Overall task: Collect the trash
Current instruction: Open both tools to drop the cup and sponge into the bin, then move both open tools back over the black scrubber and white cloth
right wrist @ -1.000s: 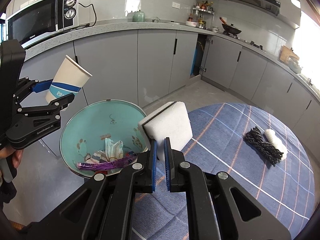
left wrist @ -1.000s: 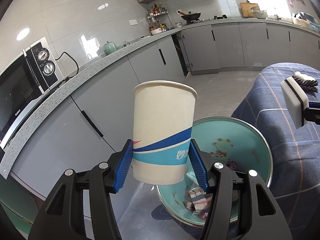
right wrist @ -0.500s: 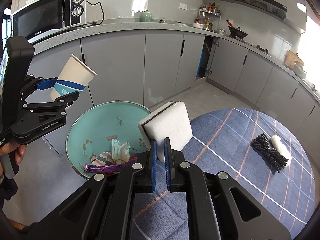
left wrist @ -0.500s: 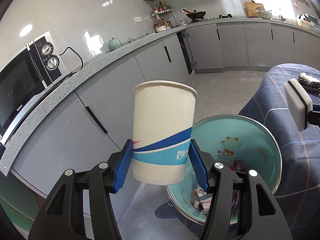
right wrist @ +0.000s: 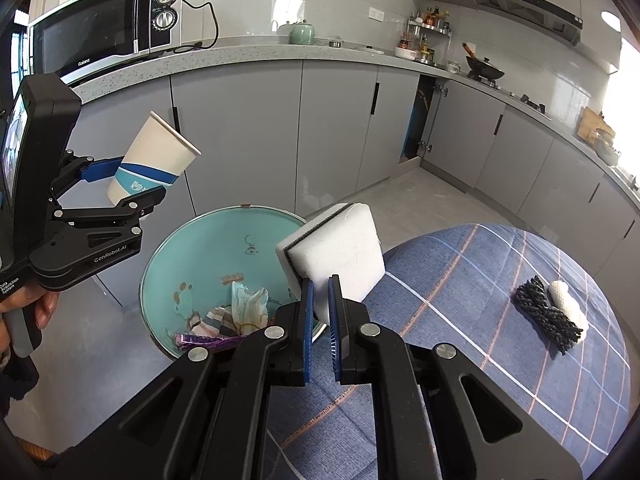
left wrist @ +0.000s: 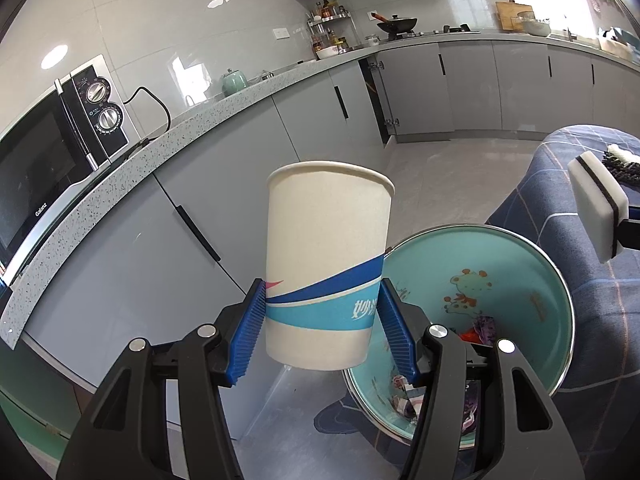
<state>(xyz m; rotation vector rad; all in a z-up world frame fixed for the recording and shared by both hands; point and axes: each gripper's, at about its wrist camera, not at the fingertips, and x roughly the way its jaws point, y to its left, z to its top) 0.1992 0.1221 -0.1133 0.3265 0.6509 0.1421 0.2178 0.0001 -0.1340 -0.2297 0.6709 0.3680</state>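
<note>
My left gripper (left wrist: 322, 320) is shut on a white paper cup with blue bands (left wrist: 324, 256), held upright in the air to the left of a teal trash bin (left wrist: 532, 280). The cup (right wrist: 154, 160) and left gripper (right wrist: 124, 186) also show in the right wrist view, above and left of the bin (right wrist: 192, 252). The bin holds wrappers and crumpled paper (right wrist: 244, 308). My right gripper (right wrist: 319, 300) is shut on a white sponge with a dark layer (right wrist: 336, 252), above the bin's right rim; the sponge also shows in the left wrist view (left wrist: 596, 208).
A round table with a blue plaid cloth (right wrist: 480, 320) stands right of the bin. A black scrubber with a white roll (right wrist: 550, 312) lies on it. Grey cabinets (right wrist: 260, 132), a counter and a microwave (right wrist: 100, 36) stand behind.
Both grippers have drawn back a little, so the bin appears farther off. The cup and sponge stay gripped.
</note>
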